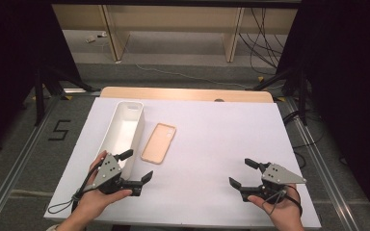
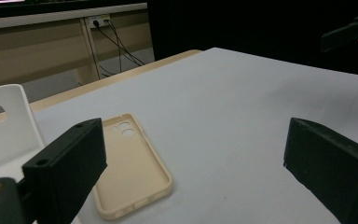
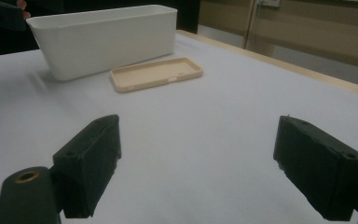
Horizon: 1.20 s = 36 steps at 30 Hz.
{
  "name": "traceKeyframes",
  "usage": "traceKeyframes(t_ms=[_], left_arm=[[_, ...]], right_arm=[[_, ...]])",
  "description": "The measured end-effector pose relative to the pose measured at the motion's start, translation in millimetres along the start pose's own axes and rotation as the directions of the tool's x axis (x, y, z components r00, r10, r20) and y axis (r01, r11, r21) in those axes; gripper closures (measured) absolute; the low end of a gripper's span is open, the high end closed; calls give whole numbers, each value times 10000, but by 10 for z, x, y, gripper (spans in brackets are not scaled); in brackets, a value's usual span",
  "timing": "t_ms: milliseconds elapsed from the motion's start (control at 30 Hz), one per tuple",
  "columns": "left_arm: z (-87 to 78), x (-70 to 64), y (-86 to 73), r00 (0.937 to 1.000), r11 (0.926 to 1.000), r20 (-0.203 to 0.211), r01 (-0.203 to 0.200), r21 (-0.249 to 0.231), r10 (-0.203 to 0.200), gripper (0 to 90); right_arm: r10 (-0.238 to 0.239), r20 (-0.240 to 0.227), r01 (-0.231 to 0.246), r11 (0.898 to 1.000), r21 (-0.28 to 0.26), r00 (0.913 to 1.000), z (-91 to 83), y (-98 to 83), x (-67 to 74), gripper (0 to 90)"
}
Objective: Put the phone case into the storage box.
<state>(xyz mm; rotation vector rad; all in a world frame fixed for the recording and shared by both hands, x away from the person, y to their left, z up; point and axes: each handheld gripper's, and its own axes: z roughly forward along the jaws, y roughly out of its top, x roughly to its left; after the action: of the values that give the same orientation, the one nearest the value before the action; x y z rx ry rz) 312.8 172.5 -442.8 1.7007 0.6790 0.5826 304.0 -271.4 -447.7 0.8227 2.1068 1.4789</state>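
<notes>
- The beige phone case (image 1: pixel 159 143) lies flat on the white table (image 1: pixel 212 144), open side up, in the left half and nearer the far edge than the near one. In my left tool view (image 2: pixel 133 170) the camera cut-out sits at its far end.
- Just to its left stands a long white bin (image 1: pixel 123 132), running from near the far edge toward me; the case lies close beside the bin's right wall, and I cannot tell whether the two touch. In my right tool view the bin (image 3: pixel 105 39) sits behind the case (image 3: pixel 156 73).
- My left tool (image 1: pixel 137 167) is held at the near left of the table, by the bin's near end. Its jaws stand wide apart with nothing between them, one over the bin's near end, the other over bare table. It is the tool closer to the case, but it touches neither case nor bin. The left hand (image 1: pixel 94 195) grips it from below.
- My right tool (image 1: pixel 243 173) is at the near right of the table, well apart from the case, jaws pointing left toward the middle. They too are spread wide, with bare white table showing between them in its own view.
- The right hand (image 1: pixel 279 207) holds that tool close to the near edge.
- A strip of pale wood (image 1: pixel 188 94) shows along the table's far edge.
</notes>
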Motion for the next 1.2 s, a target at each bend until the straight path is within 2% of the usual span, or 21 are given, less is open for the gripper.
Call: traceKeyframes(t_ms=[33,100,167,200,367,467,533,600,633,667,700,767,800,833,867,900,933,967,1033,1100,1200], left_arm=[[5,0,-1,10000,10000,16,6,-6,-6,60],[25,-3,-7,9999,9999,66,128,-106,-127,70],[22,-6,-7,9999,9999,13,120,-30,-120,74],[21,-9,-8,9999,9999,19,124,-19,-124,82],[18,-21,-9,9998,9998,17,189,3,-189,108],[25,-27,-13,9998,9998,-38,178,21,-178,157],[26,-38,-16,9999,9999,-136,89,104,-87,206],[33,-48,-17,9996,9997,-247,137,201,-132,311],[36,-52,-18,9994,9992,-213,266,292,-260,434],[51,-55,-17,9995,9992,-100,303,270,-300,481],[58,-65,-8,9996,9990,-174,218,381,-212,481],[83,-83,13,9992,9982,-406,-6,591,30,593],[100,-89,21,9988,9977,-490,104,673,-71,730],[137,-87,29,9971,9953,-670,419,872,-361,793],[137,-87,29,9971,9953,-670,419,872,-361,844],[151,-89,30,9955,9927,-815,564,1070,-478,886],[174,-99,22,9925,9893,-943,882,1162,-774,886],[194,-84,27,9934,9883,-972,744,1334,-616,897],[244,-95,25,9892,9808,-1139,1102,1611,-924,898],[304,-95,28,9851,9731,-1346,1316,1889,-1071,898],[404,-84,24,9835,9664,-1507,1325,2204,-1005,898]], right_arm=[[-86,44,86,9999,-133,10000,3,2,-9,161],[144,-42,-143,9997,181,9999,-20,10,-2,162],[57,-25,-57,9999,96,10000,-15,10,-10,161],[-90,-30,90,9998,-195,10000,11,4,-23,161],[95,-166,-96,9999,-32,9998,12,1,-8,162],[80,16,-80,10000,-26,10000,-1,4,-2,162],[-125,133,129,9995,-278,9998,12,6,-9,163],[-19,21,19,10000,-65,10000,7,20,1,163],[28,90,-27,9999,-161,10000,25,17,13,164],[-102,54,103,9996,-255,9999,34,15,0,164],[-102,54,103,9996,-255,9999,34,15,0,164],[-62,-7,61,9993,-368,10000,45,9,-1,165],[-91,96,91,9999,79,9999,2,23,-5,166],[-37,53,38,10000,-88,10000,14,18,-5,167],[135,0,-135,9999,16,9999,9,16,6,168],[-19,43,19,9999,-104,10000,13,15,-6,168],[-19,43,19,9999,-104,10000,13,15,-6,168],[77,-11,-77,9999,-64,10000,13,15,-1,170],[167,-46,-167,9999,-8,9998,12,16,8,170],[-3,32,3,9999,-157,10000,23,17,2,170],[158,-59,-157,9996,226,9999,1,25,14,172]])
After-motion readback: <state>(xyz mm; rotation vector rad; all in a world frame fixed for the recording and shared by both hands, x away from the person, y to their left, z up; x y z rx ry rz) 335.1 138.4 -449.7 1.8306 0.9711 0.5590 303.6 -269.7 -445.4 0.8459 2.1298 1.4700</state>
